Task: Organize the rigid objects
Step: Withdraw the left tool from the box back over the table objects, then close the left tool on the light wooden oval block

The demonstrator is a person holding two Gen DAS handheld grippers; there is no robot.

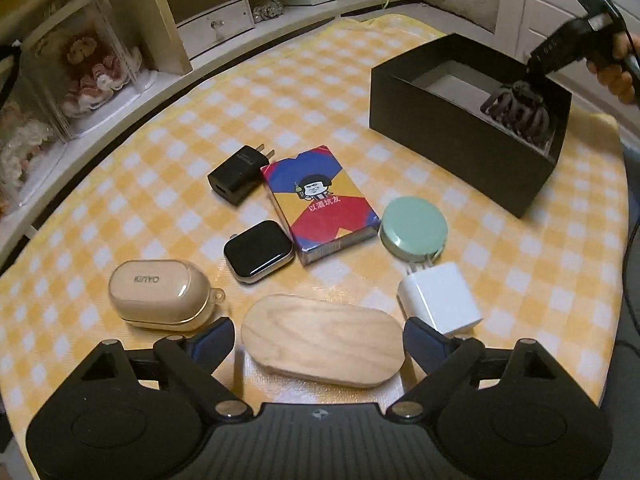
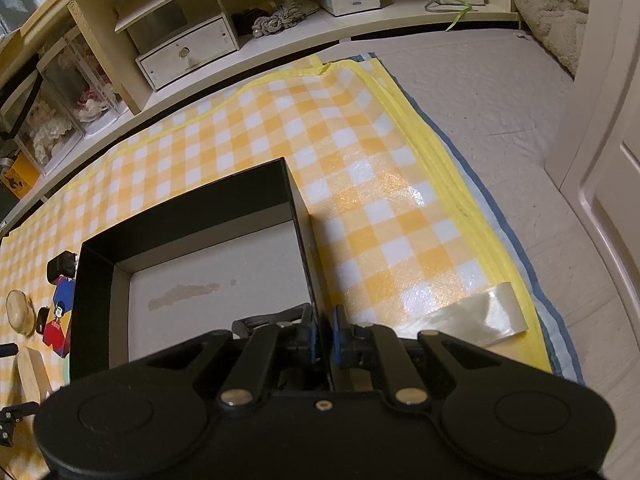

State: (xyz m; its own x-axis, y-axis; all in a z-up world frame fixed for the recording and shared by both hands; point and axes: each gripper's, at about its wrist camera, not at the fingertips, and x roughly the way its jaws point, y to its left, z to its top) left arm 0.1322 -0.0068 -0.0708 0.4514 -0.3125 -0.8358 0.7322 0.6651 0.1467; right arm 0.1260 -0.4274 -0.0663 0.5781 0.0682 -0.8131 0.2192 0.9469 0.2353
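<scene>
Dangling over the right end of the black box (image 1: pixel 460 142), a dark, many-toothed hair clip (image 1: pixel 518 110) is pinched in the right gripper (image 2: pixel 323 336). Far left on the checked mat (image 1: pixel 168 148), the left gripper (image 1: pixel 320 338) is spread wide around a wooden oval (image 1: pixel 322 340).

Two chargers lie on the checked mat (image 1: pixel 360 92): one black charger (image 1: pixel 236 176) and one white charger (image 1: pixel 440 298). There is one of each of the other loose things: one card box (image 1: pixel 320 204), one green round case (image 1: pixel 414 228), one smartwatch (image 1: pixel 258 256), one earbud case (image 1: pixel 160 294) and one wooden block (image 1: pixel 322 340). One black box (image 1: pixel 460 140) stands apart with one dark hair claw (image 1: pixel 520 108) inside it, and two grippers are in view, the left gripper (image 1: pixel 320 334) and the right gripper (image 2: pixel 323 334).
</scene>
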